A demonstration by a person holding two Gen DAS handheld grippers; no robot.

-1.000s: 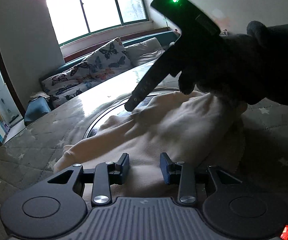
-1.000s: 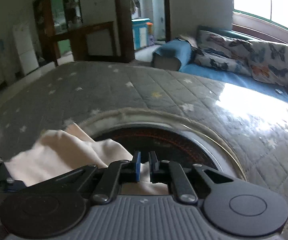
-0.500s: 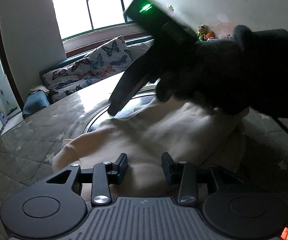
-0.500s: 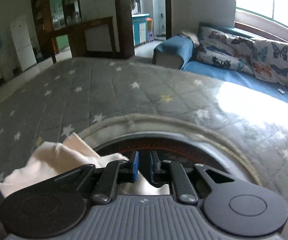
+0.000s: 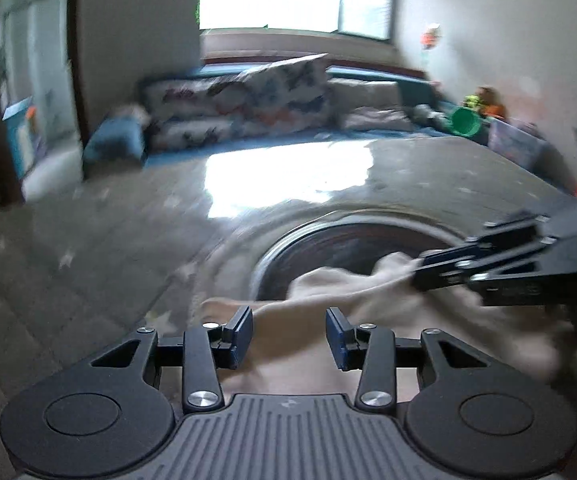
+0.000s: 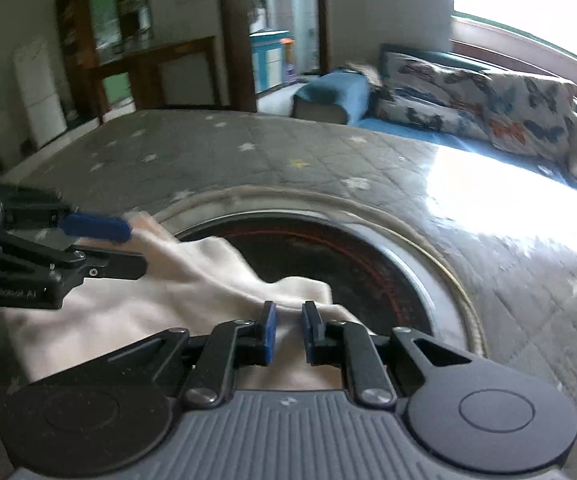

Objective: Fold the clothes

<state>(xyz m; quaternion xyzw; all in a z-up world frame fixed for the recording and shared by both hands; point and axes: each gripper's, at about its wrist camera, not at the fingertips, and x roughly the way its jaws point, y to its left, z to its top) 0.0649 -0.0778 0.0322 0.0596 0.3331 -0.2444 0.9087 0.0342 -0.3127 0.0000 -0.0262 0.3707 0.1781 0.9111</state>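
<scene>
The quilt (image 6: pixel 288 148) lies bare across the upper left and middle of the right wrist frame, open for passing. At lower centre the cloth (image 6: pixel 192 280) drapes over the ring (image 6: pixel 428 248); the left gripper (image 6: pixel 128 246) blocks the left edge. Cushions (image 6: pixel 488 100) bound the upper right.

The left gripper (image 5: pixel 288 332) has swung sideways: the window moved from 11 o'clock to 12 in its view, now blurred. The right gripper (image 5: pixel 420 268), once across the top at 1 o'clock, sits low at 3 o'clock. The right gripper's jaws have parted slightly, cream cloth (image 6: pixel 168 280) between them, and the left gripper shows at 9 o'clock
</scene>
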